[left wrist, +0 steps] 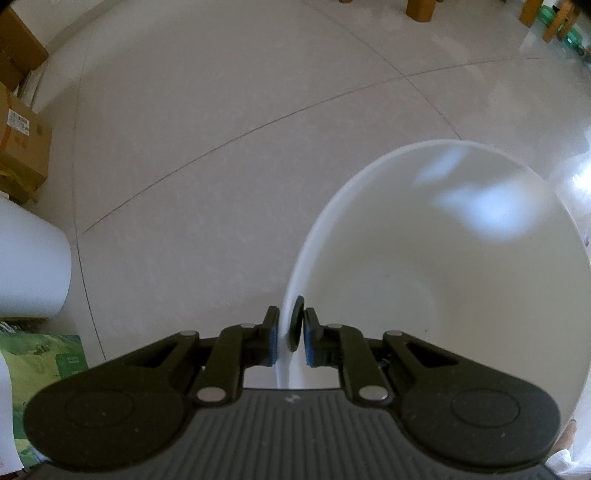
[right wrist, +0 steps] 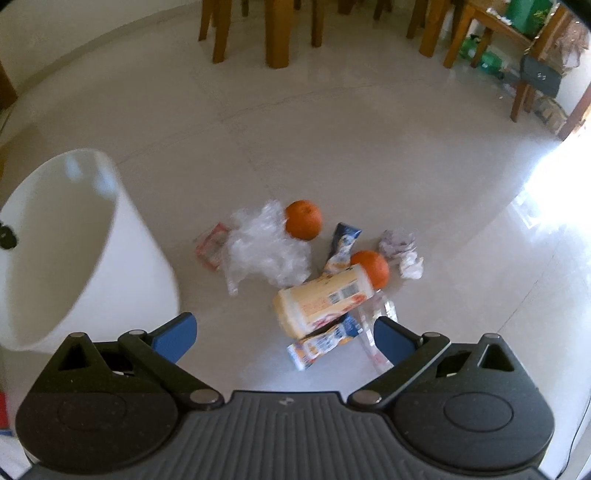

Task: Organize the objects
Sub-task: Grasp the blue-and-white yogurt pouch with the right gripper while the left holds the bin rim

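My left gripper (left wrist: 290,332) is shut on the rim of a white bucket (left wrist: 436,266), held tilted with its empty inside facing the camera. The bucket also shows at the left of the right wrist view (right wrist: 122,254). My right gripper (right wrist: 284,339) is open and empty above a pile on the floor: two oranges (right wrist: 303,219) (right wrist: 371,266), a crumpled clear plastic bag (right wrist: 264,251), a pale yellow bottle lying on its side (right wrist: 321,301), snack wrappers (right wrist: 325,341) (right wrist: 341,245), a red-edged packet (right wrist: 210,245) and crumpled paper (right wrist: 402,251).
Pale tiled floor (left wrist: 221,147) all around. Cardboard boxes (left wrist: 22,147) and a white roll (left wrist: 29,258) stand at the left. Wooden chair and table legs (right wrist: 277,33) stand at the back, with green items and a dark bag (right wrist: 539,75) at the back right.
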`<act>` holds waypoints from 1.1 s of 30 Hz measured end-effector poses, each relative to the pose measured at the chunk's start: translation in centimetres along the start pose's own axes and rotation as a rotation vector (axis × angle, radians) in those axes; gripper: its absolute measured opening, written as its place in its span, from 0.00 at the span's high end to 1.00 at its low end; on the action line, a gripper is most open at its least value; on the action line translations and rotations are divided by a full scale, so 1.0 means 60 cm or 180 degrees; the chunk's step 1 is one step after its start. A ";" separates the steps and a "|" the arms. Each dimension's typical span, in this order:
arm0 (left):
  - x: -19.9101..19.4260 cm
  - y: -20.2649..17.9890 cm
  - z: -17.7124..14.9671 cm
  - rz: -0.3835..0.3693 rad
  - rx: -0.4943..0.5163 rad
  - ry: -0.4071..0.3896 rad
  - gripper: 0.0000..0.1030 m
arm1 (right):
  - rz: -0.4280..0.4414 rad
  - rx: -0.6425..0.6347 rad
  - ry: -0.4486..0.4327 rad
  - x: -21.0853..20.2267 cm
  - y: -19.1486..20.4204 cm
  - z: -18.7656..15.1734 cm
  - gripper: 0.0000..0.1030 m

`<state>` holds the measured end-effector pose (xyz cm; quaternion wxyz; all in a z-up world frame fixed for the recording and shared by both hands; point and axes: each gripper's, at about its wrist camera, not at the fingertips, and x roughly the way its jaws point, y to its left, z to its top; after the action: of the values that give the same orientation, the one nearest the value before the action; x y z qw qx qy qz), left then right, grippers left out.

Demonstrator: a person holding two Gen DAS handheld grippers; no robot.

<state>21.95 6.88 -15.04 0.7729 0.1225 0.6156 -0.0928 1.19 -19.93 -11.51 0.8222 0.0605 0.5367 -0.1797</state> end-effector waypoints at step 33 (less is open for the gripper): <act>0.004 0.043 0.001 -0.0149 -0.0170 0.0008 0.89 | 0.0164 0.2339 0.0968 0.374 -0.145 -0.094 0.30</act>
<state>22.86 9.31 -15.09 0.7728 0.0875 0.6215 -0.0941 1.27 -31.52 -33.32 0.6611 0.3900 0.5506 -0.3281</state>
